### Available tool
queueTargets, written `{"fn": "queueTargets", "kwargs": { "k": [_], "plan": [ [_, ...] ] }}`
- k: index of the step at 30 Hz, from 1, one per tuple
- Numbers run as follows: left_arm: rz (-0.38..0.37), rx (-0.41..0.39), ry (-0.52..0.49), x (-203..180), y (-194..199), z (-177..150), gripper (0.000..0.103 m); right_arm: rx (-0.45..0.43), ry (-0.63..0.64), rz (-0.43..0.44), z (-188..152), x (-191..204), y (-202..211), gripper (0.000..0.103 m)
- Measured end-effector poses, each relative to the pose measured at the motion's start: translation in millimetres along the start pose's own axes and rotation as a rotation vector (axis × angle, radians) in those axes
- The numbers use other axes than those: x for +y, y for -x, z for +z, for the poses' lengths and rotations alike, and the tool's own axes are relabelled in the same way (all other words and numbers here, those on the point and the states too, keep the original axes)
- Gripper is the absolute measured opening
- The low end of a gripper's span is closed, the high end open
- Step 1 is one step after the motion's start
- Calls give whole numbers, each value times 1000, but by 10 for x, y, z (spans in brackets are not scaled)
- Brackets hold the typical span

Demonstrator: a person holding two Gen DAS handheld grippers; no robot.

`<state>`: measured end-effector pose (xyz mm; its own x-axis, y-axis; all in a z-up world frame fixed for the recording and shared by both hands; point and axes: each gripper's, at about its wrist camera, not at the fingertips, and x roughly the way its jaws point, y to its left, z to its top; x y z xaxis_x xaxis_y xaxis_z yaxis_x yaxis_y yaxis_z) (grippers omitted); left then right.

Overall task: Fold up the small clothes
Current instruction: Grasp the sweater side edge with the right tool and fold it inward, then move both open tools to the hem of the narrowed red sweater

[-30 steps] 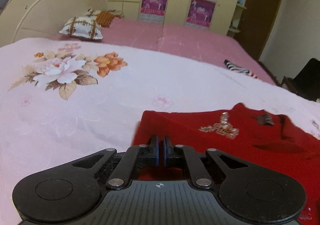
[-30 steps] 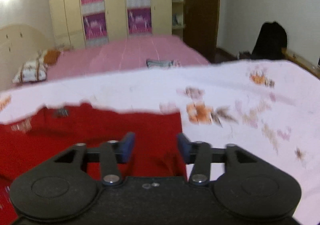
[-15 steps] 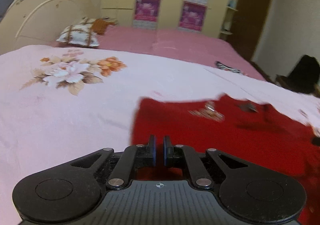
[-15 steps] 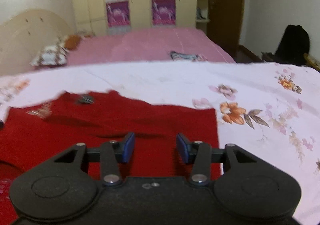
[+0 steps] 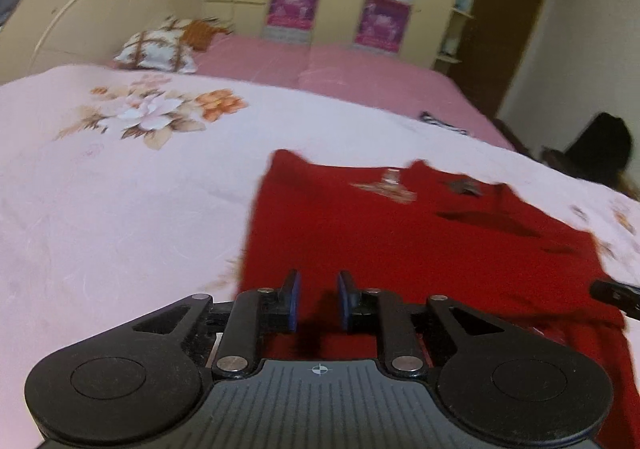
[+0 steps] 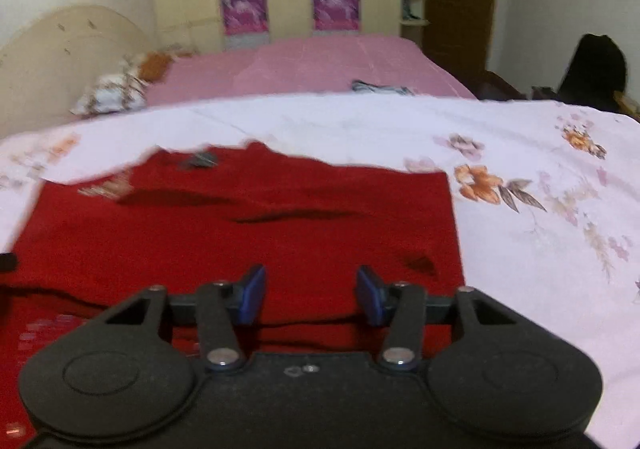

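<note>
A wide bed fills both views, covered by a pale pink sheet printed with flowers. A red garment lies spread flat on the sheet, toward the near edge of the bed, with both grippers above its near part.

Compared with a second ago, the left gripper has changed most: its jaws were pressed together then, and now they are opening, with a narrow gap between the blue pads and no cloth caught between them. The red cloth shows beneath the gap. The right gripper has its jaws parted wider, about as before, and opening slightly; nothing is between them either, only the garment lying below.

The garment is deep red and roughly rectangular, with a few shallow creases across its middle. Near its far edge sits a pale sparkly decoration and, beside it, a small dark label. A patterned pillow rests far back by the cream headboard.
</note>
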<state>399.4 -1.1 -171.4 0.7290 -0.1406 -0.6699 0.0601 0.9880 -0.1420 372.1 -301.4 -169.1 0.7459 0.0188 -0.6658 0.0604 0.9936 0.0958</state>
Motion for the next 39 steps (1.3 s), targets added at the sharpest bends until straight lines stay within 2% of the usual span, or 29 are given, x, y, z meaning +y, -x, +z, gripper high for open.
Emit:
{"fn": "queueTargets", "kwargs": {
  "k": [3,6,11,12,14,19,23,31,33,39],
  "plan": [
    [-47,-2,-46,-204,236,-154,19,-12,37,58,-132,170,303,49],
    [-88,33,-55,-399,334,-356,19,21,63,120,-315,397,445,47],
    [-51,100,-100,-514,241,-676,19,69,78,172,-596,593,488,44],
    [-59,76,-83,-469,271,-707,19,84,86,156,-639,586,459,44],
    [-46,80,-62,-405,290,-710,19,103,120,80,-710,505,383,44],
    [-5,85,-39,-289,334,-731,19,95,90,10,-751,122,466,43],
    [28,78,-55,-304,351,-767,19,96,70,-4,-858,-99,534,44],
    [111,85,-70,-448,365,-754,19,102,76,28,-876,-170,573,47],
    [129,91,-74,-507,437,-763,19,100,50,74,-856,-168,650,47],
    [89,88,-101,-676,764,-938,19,93,54,184,-915,75,903,47]
  ]
}}
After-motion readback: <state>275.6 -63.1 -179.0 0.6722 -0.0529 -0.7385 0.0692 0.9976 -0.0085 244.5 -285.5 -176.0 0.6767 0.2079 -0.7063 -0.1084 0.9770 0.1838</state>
